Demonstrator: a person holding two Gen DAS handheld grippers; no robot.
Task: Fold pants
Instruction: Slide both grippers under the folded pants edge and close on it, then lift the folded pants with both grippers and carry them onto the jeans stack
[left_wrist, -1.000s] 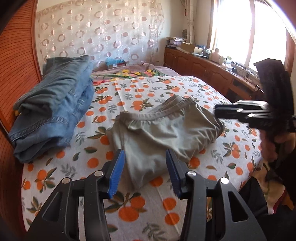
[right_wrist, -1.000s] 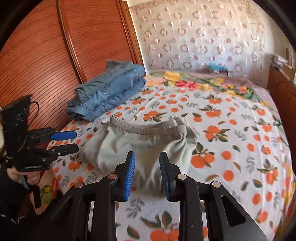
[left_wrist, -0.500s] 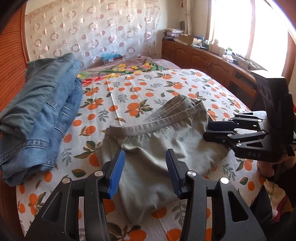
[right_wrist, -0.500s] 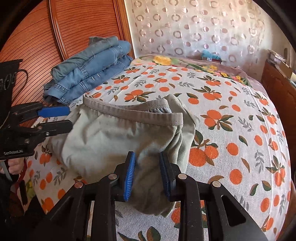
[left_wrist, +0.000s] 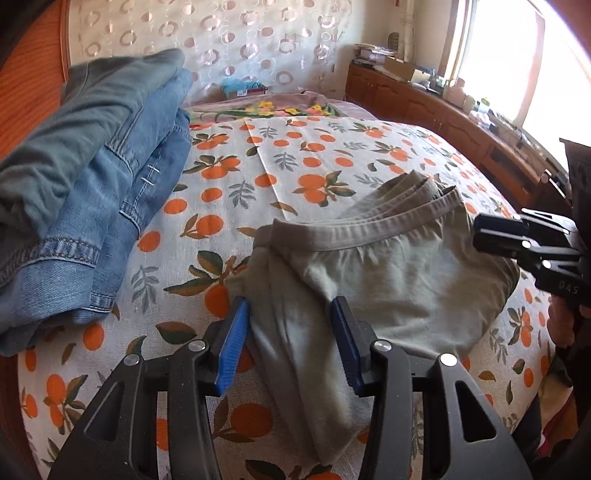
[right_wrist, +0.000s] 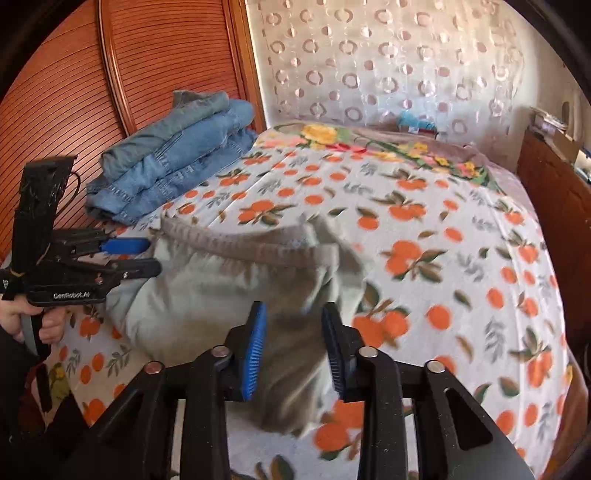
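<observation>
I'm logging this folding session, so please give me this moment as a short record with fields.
surface: bed with orange-print sheet
garment in work: grey-green cotton pants, partly folded, waistband away from the grippers
left gripper: jaws apart, pants' near edge between them, not pinched
right gripper: jaws opening, over the pants' near corner, no grip
other items: stack of folded blue denim jeans by the wooden wardrobe

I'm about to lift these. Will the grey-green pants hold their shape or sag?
The pants lie soft and creased, so they will probably sag. The gathered waistband looks thicker and may droop less. The thin cloth looks light.
</observation>
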